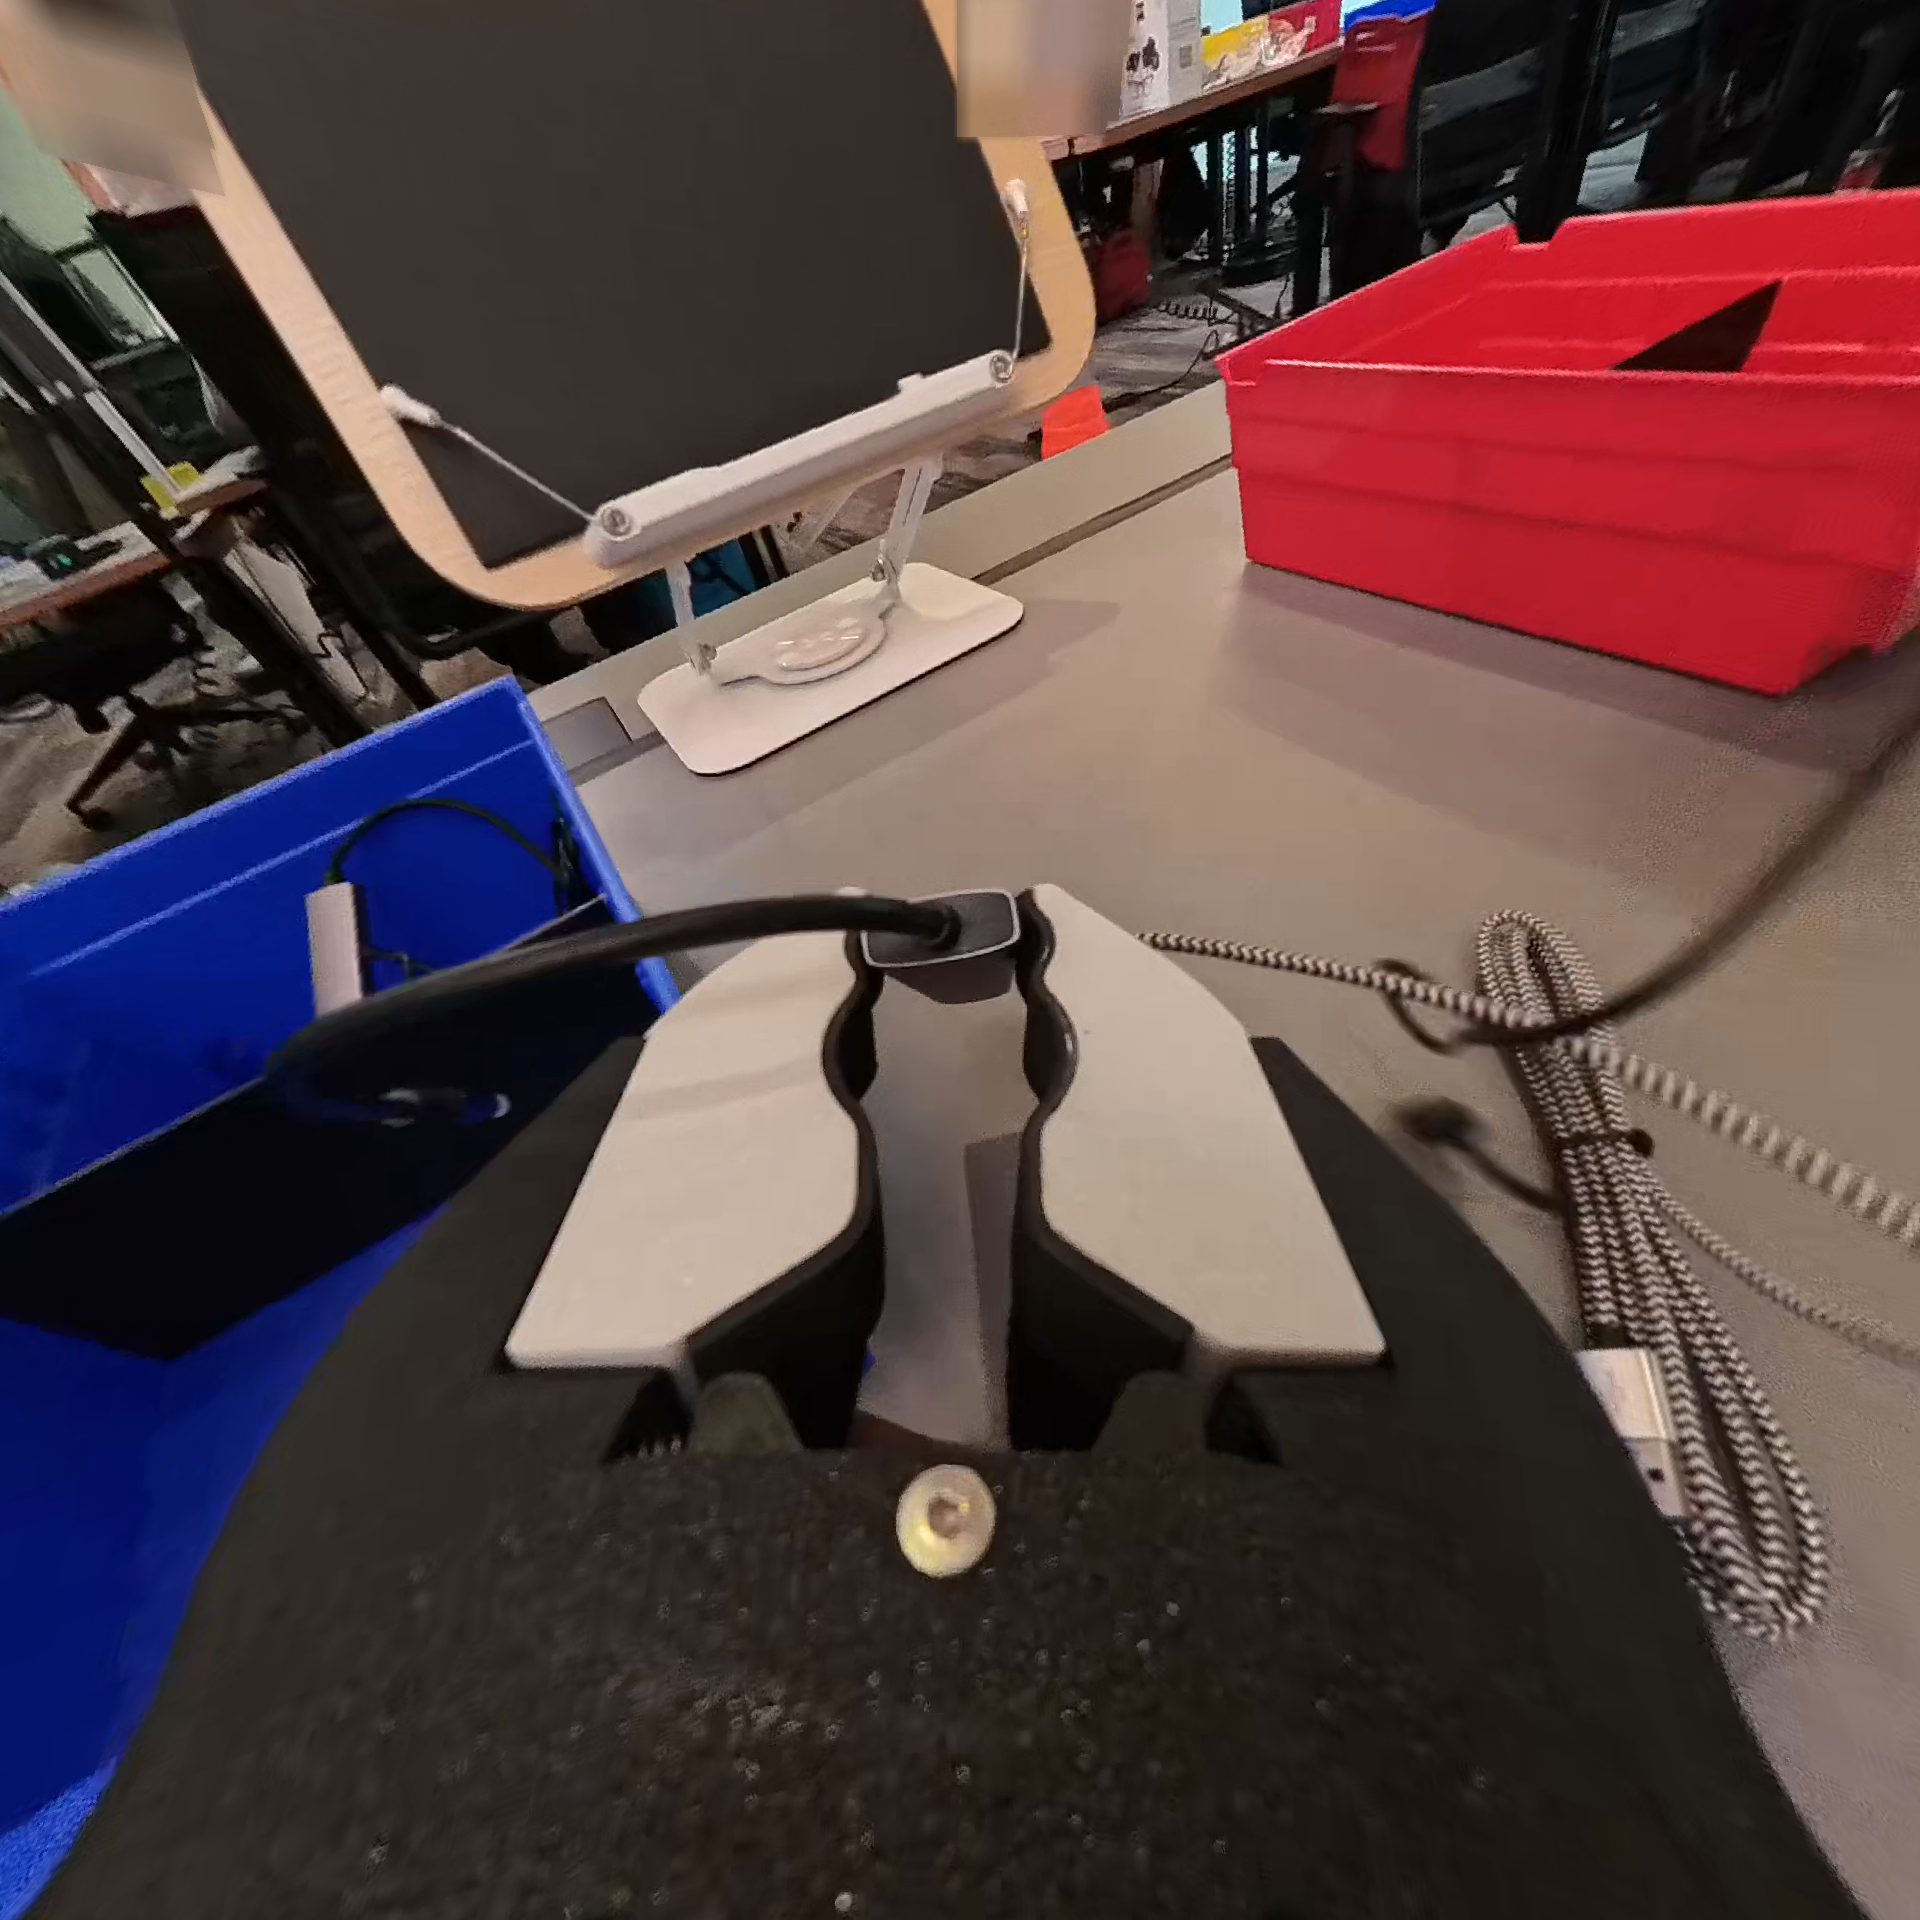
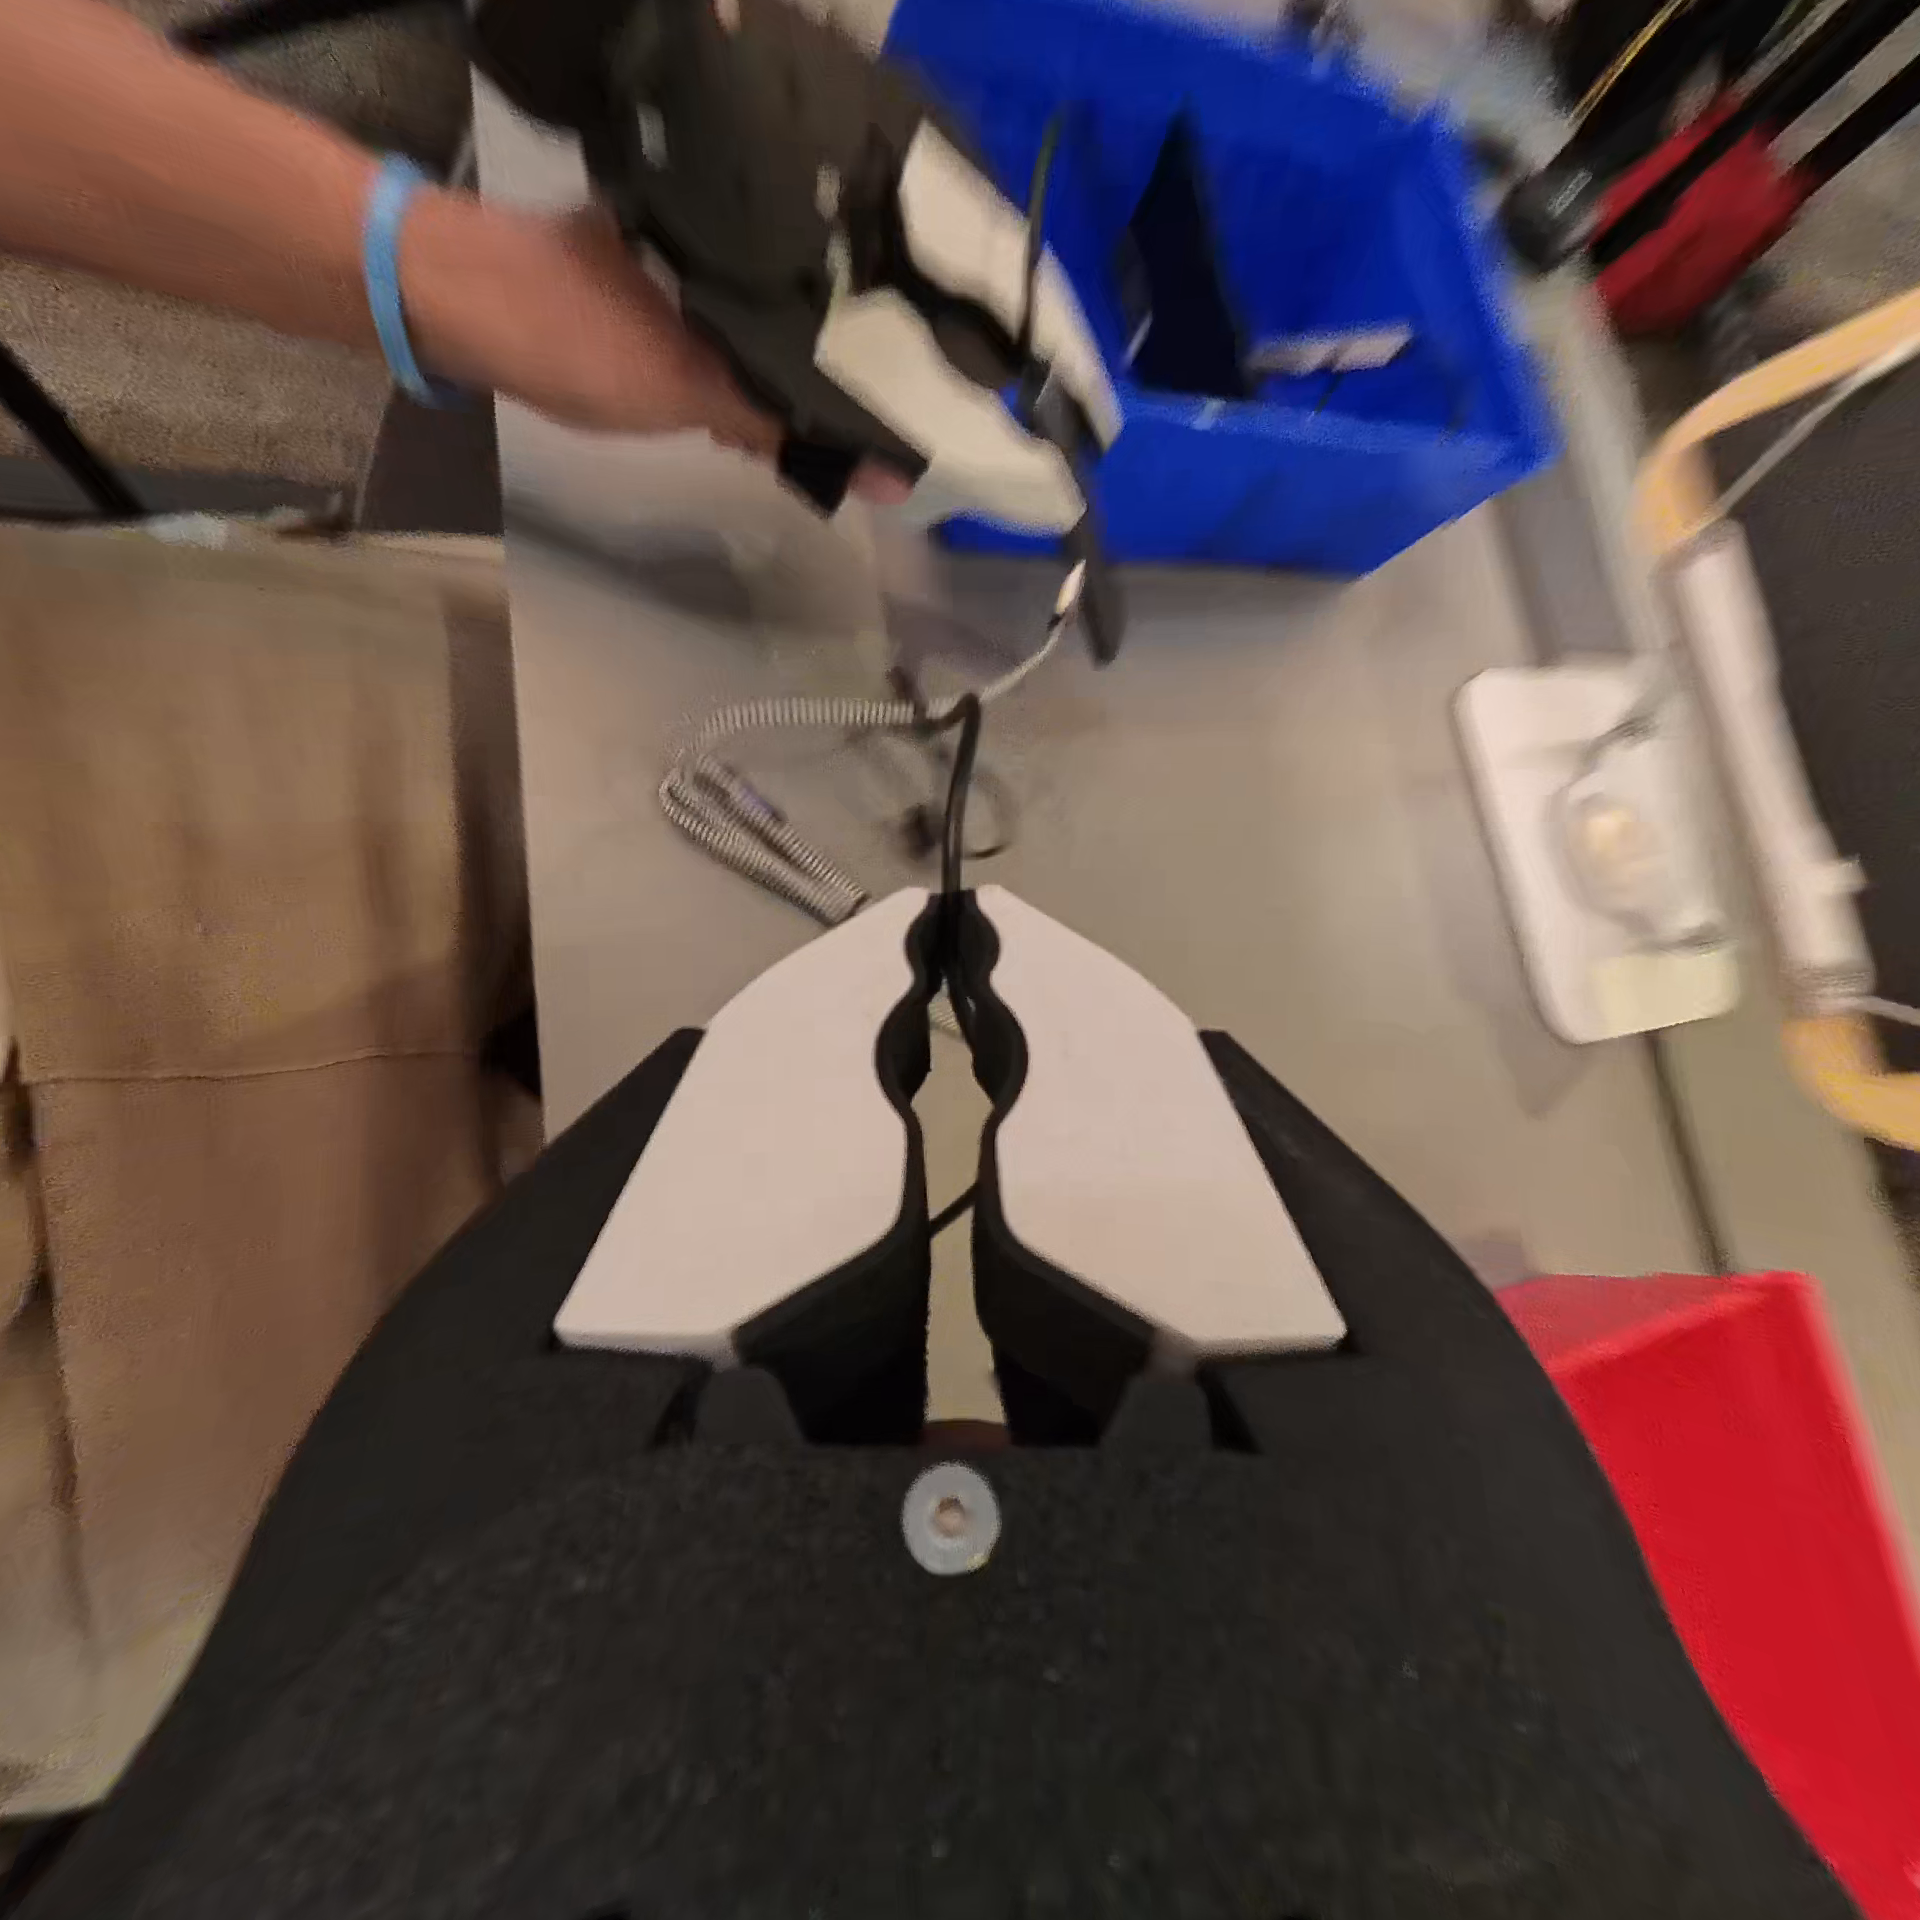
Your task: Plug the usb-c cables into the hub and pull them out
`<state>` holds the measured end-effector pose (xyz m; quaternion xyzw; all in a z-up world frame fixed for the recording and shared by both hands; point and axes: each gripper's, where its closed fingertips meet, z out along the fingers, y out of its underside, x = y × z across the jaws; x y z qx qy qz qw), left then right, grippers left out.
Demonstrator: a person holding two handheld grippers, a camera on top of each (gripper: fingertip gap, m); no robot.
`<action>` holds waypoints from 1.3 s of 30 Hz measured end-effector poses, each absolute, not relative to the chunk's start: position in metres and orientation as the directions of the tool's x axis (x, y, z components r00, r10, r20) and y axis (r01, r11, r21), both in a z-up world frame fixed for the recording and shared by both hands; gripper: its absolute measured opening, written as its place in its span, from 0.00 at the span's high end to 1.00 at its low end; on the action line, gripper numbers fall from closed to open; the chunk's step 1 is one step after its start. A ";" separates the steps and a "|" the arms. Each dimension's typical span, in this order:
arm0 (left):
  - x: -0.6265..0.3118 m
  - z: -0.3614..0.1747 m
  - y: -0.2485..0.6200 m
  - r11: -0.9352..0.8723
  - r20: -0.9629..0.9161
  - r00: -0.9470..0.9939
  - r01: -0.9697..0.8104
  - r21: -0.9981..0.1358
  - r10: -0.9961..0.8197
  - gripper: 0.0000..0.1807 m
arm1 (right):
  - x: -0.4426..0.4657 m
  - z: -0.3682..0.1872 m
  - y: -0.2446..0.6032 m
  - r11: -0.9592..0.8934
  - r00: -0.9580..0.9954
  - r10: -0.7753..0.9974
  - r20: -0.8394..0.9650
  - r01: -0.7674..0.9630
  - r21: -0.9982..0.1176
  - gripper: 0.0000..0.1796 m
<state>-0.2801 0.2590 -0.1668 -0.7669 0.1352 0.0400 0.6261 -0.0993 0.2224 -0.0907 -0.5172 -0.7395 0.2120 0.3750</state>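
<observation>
My left gripper [image 1: 940,920] is shut on a dark grey hub [image 1: 935,956], gripped at the fingertips and held above the table. The hub's thick black lead [image 1: 623,945] runs left toward the blue bin. A braided black-and-white cable [image 1: 1621,1195] lies bundled on the table to the right, and one strand runs in behind my right finger toward the hub. My right gripper [image 2: 951,914] is shut on a thin black cable [image 2: 958,790] that rises from its tips. The right wrist view shows the left gripper [image 2: 1039,457], blurred, and the braided cable [image 2: 748,821].
A blue bin [image 1: 208,935] with small cables stands at the left, also in the right wrist view [image 2: 1299,468]. A red bin [image 1: 1558,468] stands at the back right. A dark tablet on a white stand [image 1: 831,665] is at the back. The table edge and beige cloth [image 2: 260,831] lie left.
</observation>
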 end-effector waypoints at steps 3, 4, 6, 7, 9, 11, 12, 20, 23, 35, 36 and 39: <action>-0.279 -0.175 0.262 -0.214 -0.210 0.963 -0.244 -0.946 -0.169 0.87 | -0.082 -0.006 0.222 0.405 -0.097 0.911 0.401 0.395 -0.824 0.99; -0.277 -0.176 0.262 -0.215 -0.213 0.961 -0.250 -0.944 -0.178 0.87 | -0.077 0.023 0.222 0.398 -0.065 0.915 0.397 0.294 -0.869 0.99; -0.274 -0.178 0.263 -0.226 -0.219 0.958 -0.258 -0.939 -0.183 0.87 | -0.063 0.070 0.234 0.334 0.024 0.940 0.339 0.127 -0.934 0.99; -0.273 -0.179 0.264 -0.231 -0.223 0.958 -0.262 -0.937 -0.183 0.87 | -0.056 0.089 0.245 0.312 0.087 0.944 0.318 0.077 -0.947 1.00; -0.270 -0.178 0.263 -0.225 -0.226 0.955 -0.268 -0.937 -0.192 0.87 | -0.041 0.117 0.273 0.305 0.218 0.927 0.305 0.034 -0.952 1.00; -0.267 -0.178 0.263 -0.218 -0.235 0.951 -0.277 -0.936 -0.203 0.87 | -0.038 0.137 0.291 0.281 0.258 0.923 0.283 0.048 -0.959 0.99; -0.266 -0.178 0.263 -0.218 -0.244 0.948 -0.287 -0.933 -0.203 0.87 | -0.039 0.147 0.298 0.277 0.274 0.920 0.280 0.052 -0.960 0.99; -0.259 -0.181 0.260 -0.218 -0.297 0.928 -0.345 -0.913 -0.223 0.87 | -0.012 0.191 0.361 0.299 0.419 0.816 0.397 0.282 -0.912 0.99; -0.260 -0.184 0.260 -0.227 -0.288 0.930 -0.339 -0.913 -0.228 0.87 | 0.008 0.195 0.391 0.273 0.470 0.791 0.391 0.301 -0.914 0.99; -0.253 -0.187 0.261 -0.228 -0.313 0.918 -0.368 -0.902 -0.246 0.87 | 0.039 0.116 0.477 0.196 0.527 0.754 0.393 0.390 -0.900 0.99; -0.253 -0.187 0.261 -0.228 -0.318 0.916 -0.373 -0.899 -0.246 0.87 | 0.042 0.121 0.476 0.206 0.533 0.748 0.396 0.380 -0.902 0.99; -0.253 -0.189 0.261 -0.230 -0.321 0.913 -0.378 -0.897 -0.250 0.87 | 0.048 0.139 0.470 0.239 0.536 0.743 0.402 0.348 -0.906 0.99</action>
